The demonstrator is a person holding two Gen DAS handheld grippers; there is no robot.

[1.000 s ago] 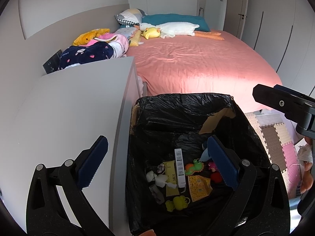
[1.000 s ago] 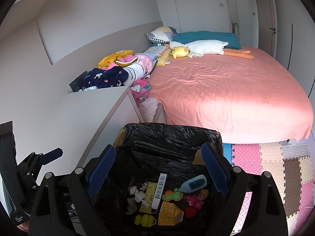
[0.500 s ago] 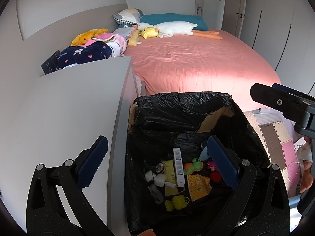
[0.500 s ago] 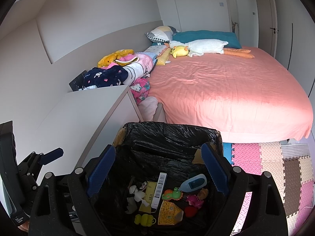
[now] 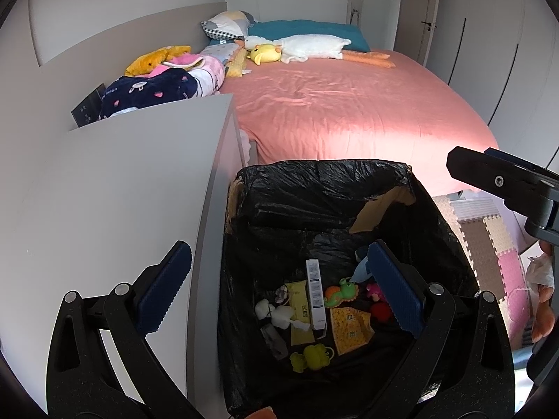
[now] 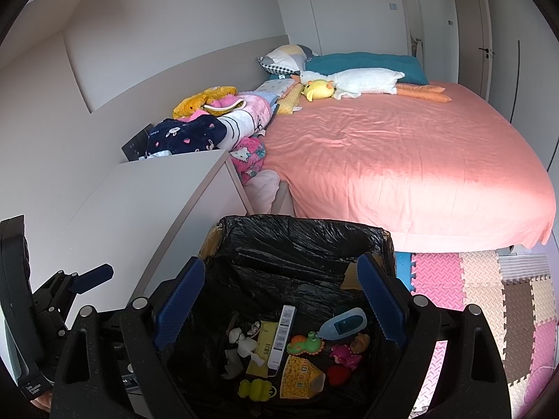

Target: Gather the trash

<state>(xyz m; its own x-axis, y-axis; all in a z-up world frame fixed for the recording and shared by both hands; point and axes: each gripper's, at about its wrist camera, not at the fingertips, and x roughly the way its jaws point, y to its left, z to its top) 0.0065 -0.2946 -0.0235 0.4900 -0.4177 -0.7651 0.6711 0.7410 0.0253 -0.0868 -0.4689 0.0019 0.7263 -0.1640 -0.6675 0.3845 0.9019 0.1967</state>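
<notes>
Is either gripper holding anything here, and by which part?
Nothing is held: the left gripper and right gripper both gape open above the lined bin.

Bedroom with a pink-covered bed [image 6: 401, 160].
White walls [image 6: 174, 10]; a white cabinet [image 5: 115, 188] beside the bed; foam puzzle mats [image 6: 489, 293] on the floor; sunlight across the bedspread.
</notes>
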